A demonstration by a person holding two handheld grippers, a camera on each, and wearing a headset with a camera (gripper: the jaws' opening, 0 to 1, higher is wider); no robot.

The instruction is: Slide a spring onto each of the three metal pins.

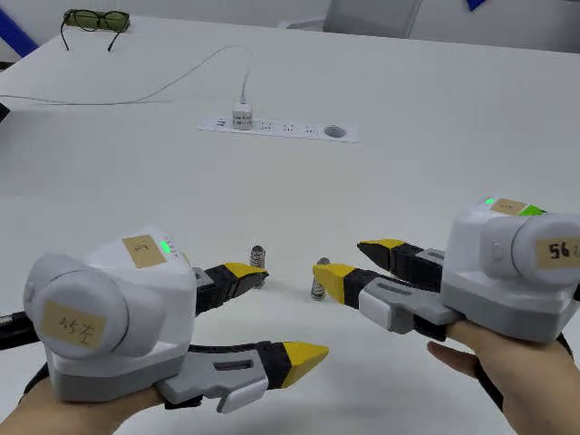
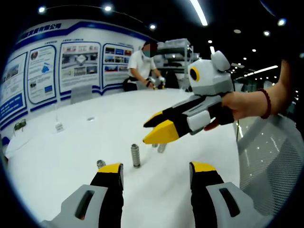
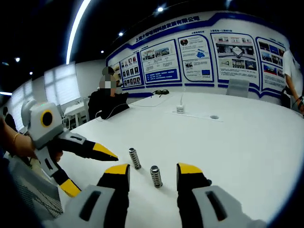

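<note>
Near table (image 1: 136, 190) front edge: left claw (image 1: 291, 311) and right claw (image 1: 341, 257) both apart, empty. Two pins (image 3: 135, 158) look sprung; third pin (image 2: 101, 164) looks short, maybe bare, so load it next.

A long white table (image 1: 435, 100) carried a recessed power strip (image 1: 279, 129). Beyond the strip stood a grey chair (image 1: 372, 16), and far to its left lay dark glasses (image 1: 95, 19). Behind the strip, blue-framed posters (image 3: 199, 57) lined the wall, under ceiling strip lights (image 3: 79, 21).

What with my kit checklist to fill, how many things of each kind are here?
Metal pins: 3
Grippers, left gripper and right gripper: 2
Power strip: 1
Charger with cable: 1
Glasses: 1
Total: 8
</note>
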